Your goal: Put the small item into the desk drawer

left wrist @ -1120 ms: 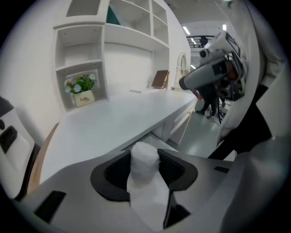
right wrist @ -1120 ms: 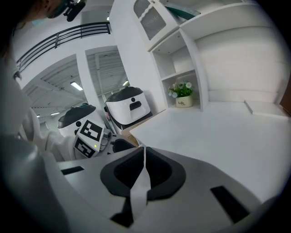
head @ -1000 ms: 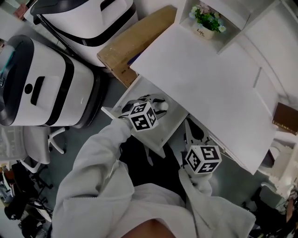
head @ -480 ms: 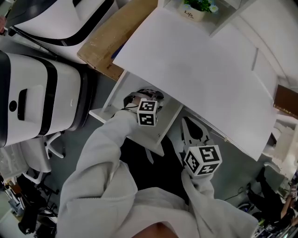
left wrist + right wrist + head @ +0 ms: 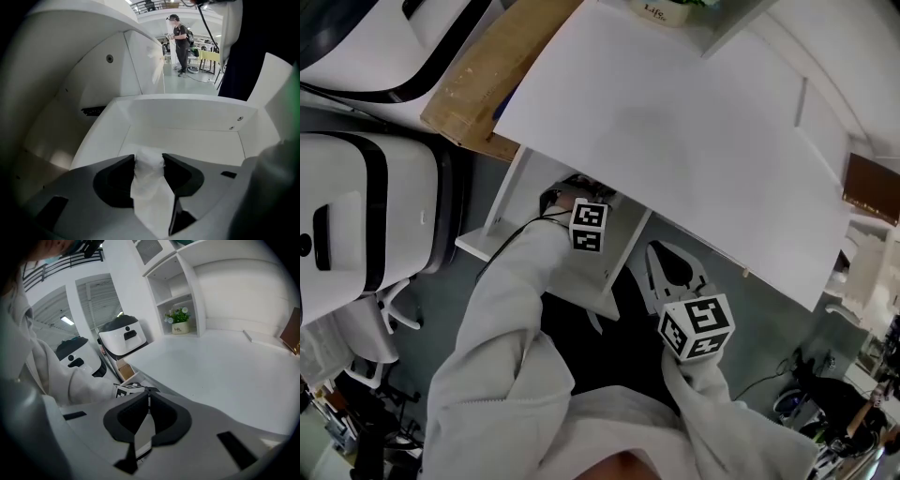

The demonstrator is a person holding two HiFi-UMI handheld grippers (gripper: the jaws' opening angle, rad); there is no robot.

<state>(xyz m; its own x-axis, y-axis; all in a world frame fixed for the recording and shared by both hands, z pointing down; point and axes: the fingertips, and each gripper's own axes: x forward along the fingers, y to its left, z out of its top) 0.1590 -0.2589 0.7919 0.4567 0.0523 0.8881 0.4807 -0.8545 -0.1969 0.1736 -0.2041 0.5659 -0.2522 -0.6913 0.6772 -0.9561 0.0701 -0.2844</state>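
Gripping the small item [image 5: 150, 187] between both pads, the left gripper [image 5: 149, 158] has its jaws part-way apart, closed onto the item's width. The item is a white, crinkled, soft-looking bundle; its exact material cannot be determined. Its long axis runs along the jaws, from the gripper body out to the tips. The narrower end pokes just past the tips and points forward and down into the open desk drawer [image 5: 187, 115]. Whether that end touches the drawer floor cannot be determined.

The drawer is a smooth white rectangular box with flat panels and small screw heads [image 5: 240, 118] on its far wall. Beyond it, well apart, a person [image 5: 180, 40] stands in a bright hall.

The right gripper [image 5: 147, 393] has its dark, rounded jaws brought together at the tips with nothing between them. In the head view it sits beside the drawer, under the front edge of the desk top [image 5: 211, 366]. The desk top is a flat, matte white slab. At its far end a potted plant [image 5: 177, 320] stands in a white shelf unit [image 5: 187, 282].
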